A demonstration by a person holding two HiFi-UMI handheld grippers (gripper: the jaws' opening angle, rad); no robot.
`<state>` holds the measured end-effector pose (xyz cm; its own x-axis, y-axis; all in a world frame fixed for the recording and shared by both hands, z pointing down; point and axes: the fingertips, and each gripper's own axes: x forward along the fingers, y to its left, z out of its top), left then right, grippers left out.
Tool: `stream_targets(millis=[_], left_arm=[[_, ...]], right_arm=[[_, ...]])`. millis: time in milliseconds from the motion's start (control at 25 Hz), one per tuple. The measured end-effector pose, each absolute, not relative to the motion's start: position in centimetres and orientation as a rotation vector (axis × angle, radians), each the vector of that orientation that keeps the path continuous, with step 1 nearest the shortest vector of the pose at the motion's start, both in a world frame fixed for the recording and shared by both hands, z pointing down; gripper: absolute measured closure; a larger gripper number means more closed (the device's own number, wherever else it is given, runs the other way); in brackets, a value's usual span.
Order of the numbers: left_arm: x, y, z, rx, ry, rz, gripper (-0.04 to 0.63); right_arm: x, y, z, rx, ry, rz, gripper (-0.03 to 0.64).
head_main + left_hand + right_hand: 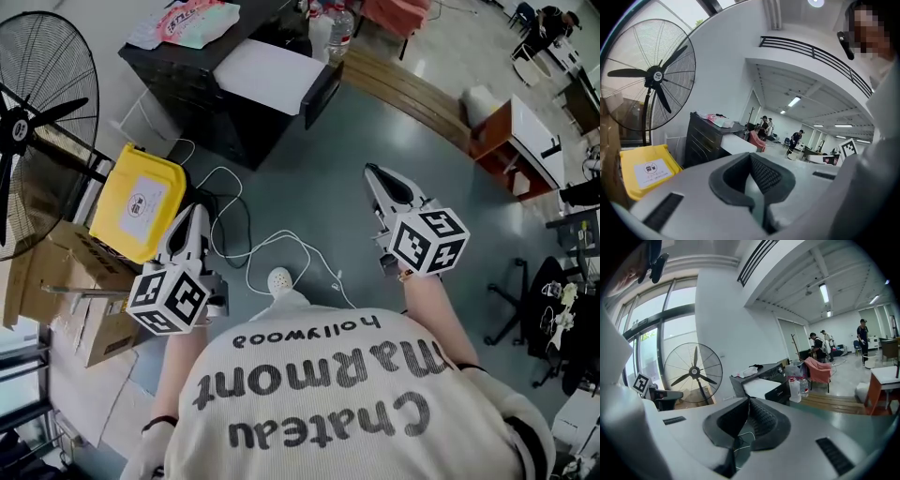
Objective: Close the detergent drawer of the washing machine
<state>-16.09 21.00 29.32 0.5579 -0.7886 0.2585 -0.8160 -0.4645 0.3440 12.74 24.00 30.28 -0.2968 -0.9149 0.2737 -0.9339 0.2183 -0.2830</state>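
Observation:
The dark washing machine (202,80) stands at the far side of the grey floor, well ahead of both grippers. Its detergent drawer (267,75), a white slab with a dark front end, sticks out toward the right. The right gripper view shows the same machine (764,376) with the white drawer (761,387) pulled out. My left gripper (192,211) and right gripper (372,169) point toward the machine, both shut and empty, apart from it. Seen from their own cameras, the left gripper (751,155) and the right gripper (749,399) have their jaws meeting at the tips.
A large floor fan (37,122) and cardboard boxes (66,281) stand at the left, next to a yellow bin (139,202). A white cable (272,253) loops on the floor between the grippers. Bottles (340,28), a wooden pallet (412,89) and a table (516,141) lie at the right.

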Motion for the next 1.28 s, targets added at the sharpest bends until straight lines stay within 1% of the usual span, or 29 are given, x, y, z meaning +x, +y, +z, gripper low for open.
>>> stream_targets(millis=[360,560,760,880,1000,1160,1280], left_arm=[[-17.0,13.0,28.2,2.404,-1.245,0.086,0.588],[-17.8,10.2,30.8,2.338,-1.259,0.09,0.588],[-17.0,9.3,34.5,2.253,-1.215,0.087,0.588],[-16.3,8.4,35.6,2.242,-1.204,0.097,0.588],[-16.0,6.5,35.4,2.242,-1.233,0.101,0.588],[-15.1,4.3,34.7,2.219,-1.277,0.101,0.588],[-14.0,2.7,34.4,2.2,-1.313,0.108,0.588]], right_arm=[[12.1,17.2,29.6,1.92,-2.402,0.604,0.583],[11.5,15.9,33.7,1.947,-2.357,0.742,0.583],[10.8,16.0,38.8,1.853,-2.281,0.895,0.583],[12.2,15.4,40.7,1.869,-2.228,0.971,0.583],[14.1,13.2,41.3,1.872,-2.201,0.977,0.583],[16.8,9.2,41.0,1.848,-2.213,0.959,0.583],[19.2,6.0,40.4,1.878,-2.254,1.014,0.583]])
